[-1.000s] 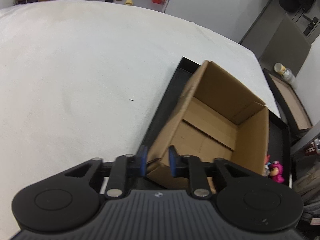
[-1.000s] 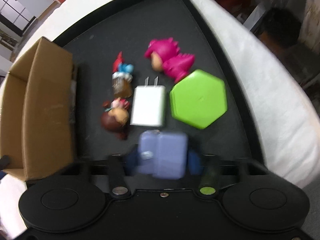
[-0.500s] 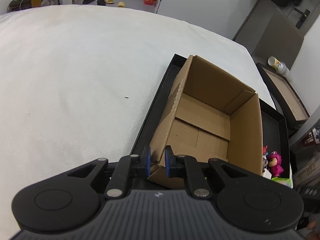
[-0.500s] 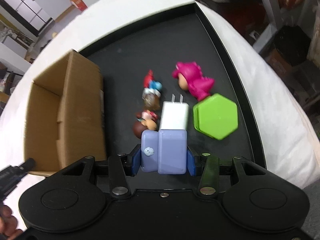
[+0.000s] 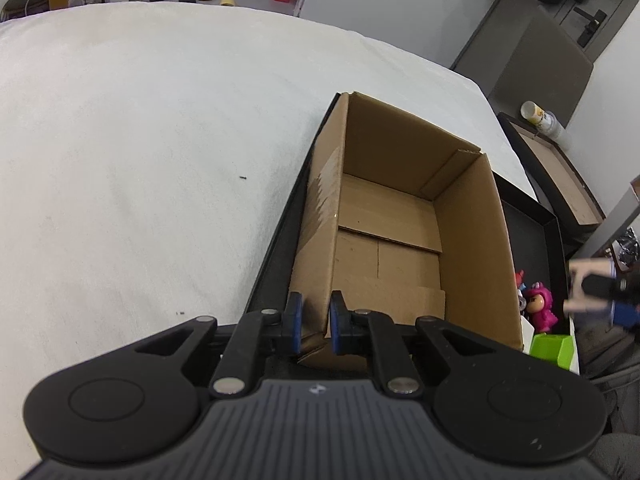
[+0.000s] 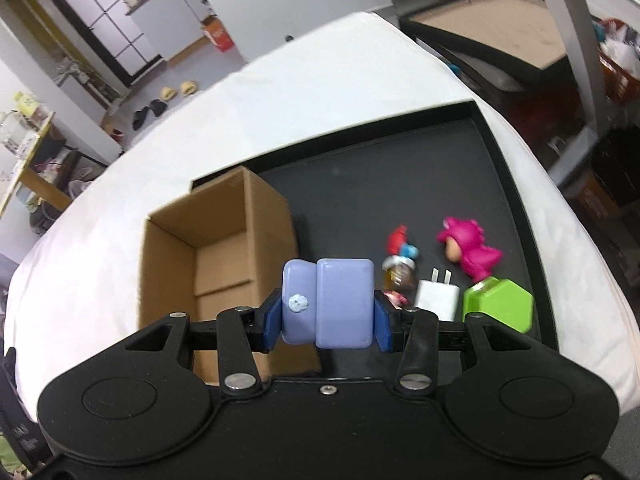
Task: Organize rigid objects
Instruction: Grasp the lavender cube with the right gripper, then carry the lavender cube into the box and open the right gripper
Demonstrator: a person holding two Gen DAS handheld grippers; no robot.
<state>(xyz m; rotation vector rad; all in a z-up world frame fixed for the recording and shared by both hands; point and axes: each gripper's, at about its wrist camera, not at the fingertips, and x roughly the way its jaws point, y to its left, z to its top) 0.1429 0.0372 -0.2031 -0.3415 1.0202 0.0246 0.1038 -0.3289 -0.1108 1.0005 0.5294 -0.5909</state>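
Note:
An open, empty cardboard box [image 5: 400,216] stands at the left end of a black tray [image 6: 400,184]. My left gripper [image 5: 315,322] is shut on the box's near left corner wall. My right gripper [image 6: 327,312] is shut on a lavender plastic case [image 6: 332,304] and holds it in the air above the tray, beside the box [image 6: 212,248]. On the tray lie a pink figurine [image 6: 468,248], a red-and-blue figurine [image 6: 400,256], a white charger plug [image 6: 438,294] and a green hexagonal box [image 6: 500,308]. A brown-haired figurine is mostly hidden behind the case.
The tray lies on a white padded table [image 5: 140,152]. The pink figurine [image 5: 540,304] and green box [image 5: 554,350] also show right of the cardboard box in the left wrist view. A second tray [image 6: 500,24] and shelving stand beyond the table's right edge.
My right gripper has lifted the lavender case up off the tray and tilted toward the box. My left gripper has closed on the box's corner wall and the box has turned slightly.

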